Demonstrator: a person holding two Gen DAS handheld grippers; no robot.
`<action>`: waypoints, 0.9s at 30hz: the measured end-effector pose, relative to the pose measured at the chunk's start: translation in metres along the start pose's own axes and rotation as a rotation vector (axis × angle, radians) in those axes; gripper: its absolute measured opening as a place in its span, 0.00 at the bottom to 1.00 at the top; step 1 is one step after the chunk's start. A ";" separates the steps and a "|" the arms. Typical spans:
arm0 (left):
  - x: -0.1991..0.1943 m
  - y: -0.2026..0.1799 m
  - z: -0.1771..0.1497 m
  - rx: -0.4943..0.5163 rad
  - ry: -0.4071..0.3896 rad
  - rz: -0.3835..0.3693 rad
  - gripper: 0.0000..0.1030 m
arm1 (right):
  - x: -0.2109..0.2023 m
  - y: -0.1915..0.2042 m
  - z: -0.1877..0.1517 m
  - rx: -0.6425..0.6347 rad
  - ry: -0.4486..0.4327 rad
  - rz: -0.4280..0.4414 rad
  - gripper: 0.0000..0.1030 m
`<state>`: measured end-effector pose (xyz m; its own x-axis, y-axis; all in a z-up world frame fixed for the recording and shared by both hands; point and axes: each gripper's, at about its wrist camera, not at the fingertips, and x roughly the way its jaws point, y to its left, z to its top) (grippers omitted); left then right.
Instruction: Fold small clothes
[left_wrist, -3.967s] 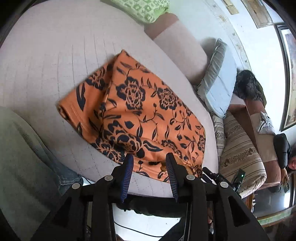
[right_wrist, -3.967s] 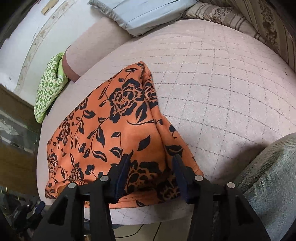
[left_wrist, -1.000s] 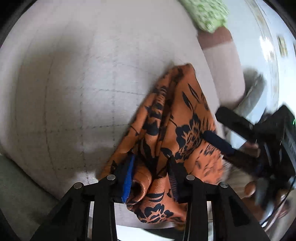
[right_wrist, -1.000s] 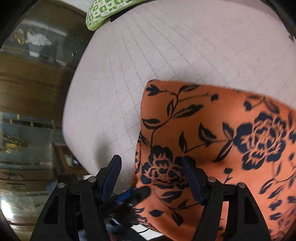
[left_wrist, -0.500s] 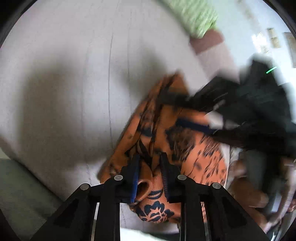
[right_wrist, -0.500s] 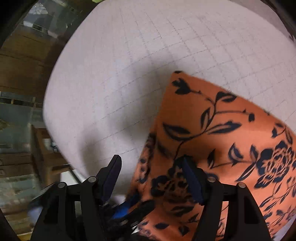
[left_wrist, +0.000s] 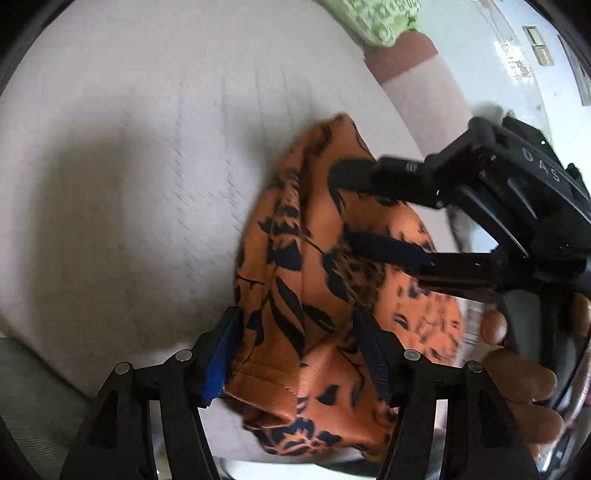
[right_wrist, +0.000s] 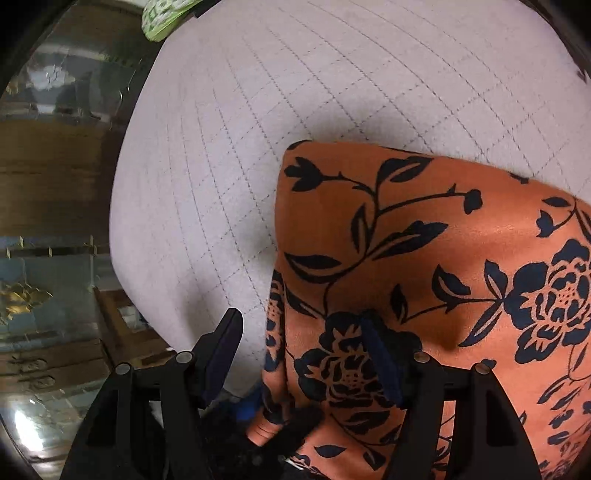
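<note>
An orange garment with a dark floral print (left_wrist: 314, 280) lies folded on a pale quilted cushion (left_wrist: 129, 166). My left gripper (left_wrist: 295, 354) is open, its jaws wide apart on either side of the garment's bunched near edge. My right gripper (right_wrist: 306, 354) is open over the garment's left edge (right_wrist: 406, 240), one finger above the cloth, the other over the cushion (right_wrist: 295, 74). In the left wrist view the right gripper (left_wrist: 376, 210) reaches in from the right above the cloth, held by a hand (left_wrist: 517, 376).
A green patterned pillow (left_wrist: 373, 14) lies at the far end of the cushion, also in the right wrist view (right_wrist: 162, 14). A pink bolster (left_wrist: 417, 74) is behind it. Wooden furniture with glass (right_wrist: 48, 221) stands past the cushion's left edge.
My left gripper has opened wide and let go of the garment's edge. My right gripper has stayed open and shifted over the garment's left edge.
</note>
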<state>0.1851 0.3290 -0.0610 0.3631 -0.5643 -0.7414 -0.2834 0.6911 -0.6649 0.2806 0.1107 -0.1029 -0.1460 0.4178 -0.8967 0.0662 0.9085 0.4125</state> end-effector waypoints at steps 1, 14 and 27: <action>0.003 -0.002 0.000 0.018 0.008 0.018 0.58 | 0.001 -0.003 0.001 0.014 0.002 0.013 0.66; -0.020 -0.019 -0.014 0.124 -0.078 -0.082 0.12 | 0.015 0.032 0.004 -0.055 0.025 -0.142 0.68; -0.029 -0.007 -0.009 0.101 -0.063 -0.104 0.12 | 0.054 0.077 -0.005 -0.352 0.115 -0.511 0.33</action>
<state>0.1681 0.3367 -0.0357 0.4419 -0.6076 -0.6600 -0.1518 0.6744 -0.7226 0.2726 0.2036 -0.1186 -0.1802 -0.0893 -0.9796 -0.3661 0.9304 -0.0174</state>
